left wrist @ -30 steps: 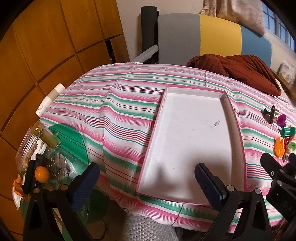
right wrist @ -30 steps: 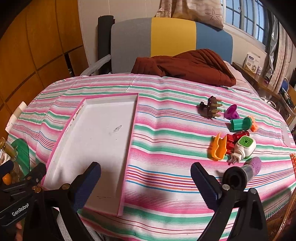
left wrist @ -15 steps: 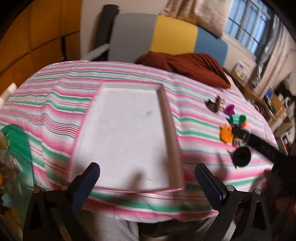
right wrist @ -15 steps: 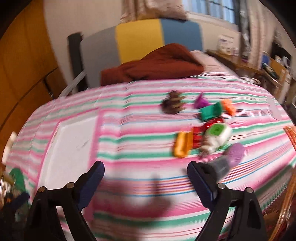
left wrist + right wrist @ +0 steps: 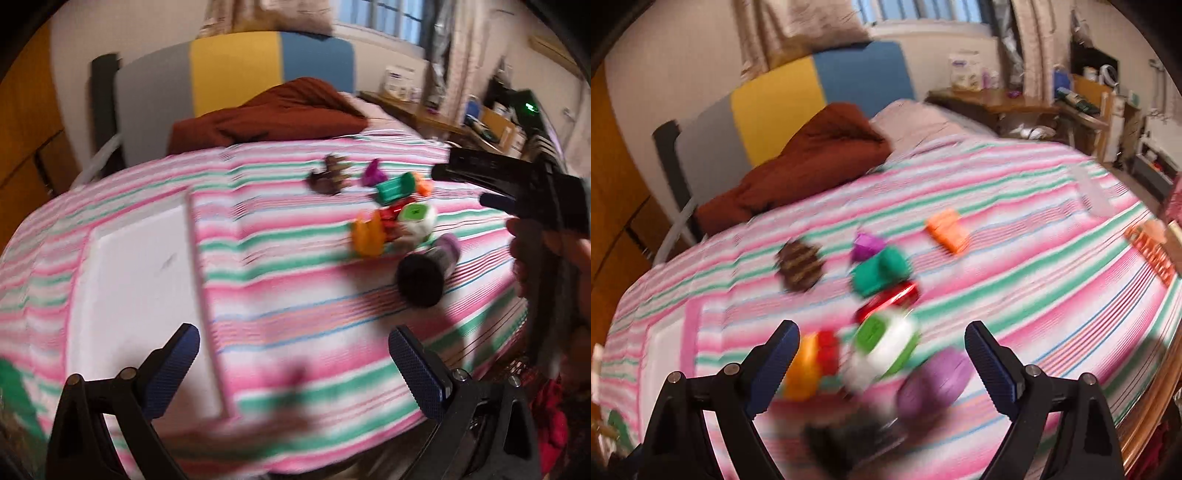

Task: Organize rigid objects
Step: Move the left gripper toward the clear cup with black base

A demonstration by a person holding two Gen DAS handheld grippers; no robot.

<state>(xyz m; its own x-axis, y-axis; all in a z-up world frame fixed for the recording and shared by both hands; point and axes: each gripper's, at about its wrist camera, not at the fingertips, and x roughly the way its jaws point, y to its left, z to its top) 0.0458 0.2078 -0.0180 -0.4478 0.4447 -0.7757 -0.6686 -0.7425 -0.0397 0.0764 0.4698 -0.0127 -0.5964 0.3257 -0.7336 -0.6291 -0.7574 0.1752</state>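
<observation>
A white tray with a pink rim [image 5: 136, 273] lies on the striped bedspread, left in the left wrist view. A cluster of small rigid things sits to its right: a brown clip [image 5: 799, 264], a purple piece [image 5: 866, 245], a green piece [image 5: 881, 273], a red piece [image 5: 890, 301], a white and green plug [image 5: 886, 343], an orange clip [image 5: 803, 367] and a purple-capped dark cylinder [image 5: 934, 384]. An orange piece [image 5: 947, 230] lies farther back. My right gripper [image 5: 881, 354] hangs open just above the plug. My left gripper [image 5: 295, 363] is open over the bedspread, empty.
A rust-brown blanket [image 5: 812, 162] is bunched at the head of the bed before a grey, yellow and blue headboard [image 5: 236, 74]. A wooden desk with clutter [image 5: 1015, 101] stands at the right. A hand holds the right gripper's black body [image 5: 524, 192].
Both views swung right, from the tray toward the cluster. The right gripper closed in on the plug and cylinder. Both frames are motion-blurred now.
</observation>
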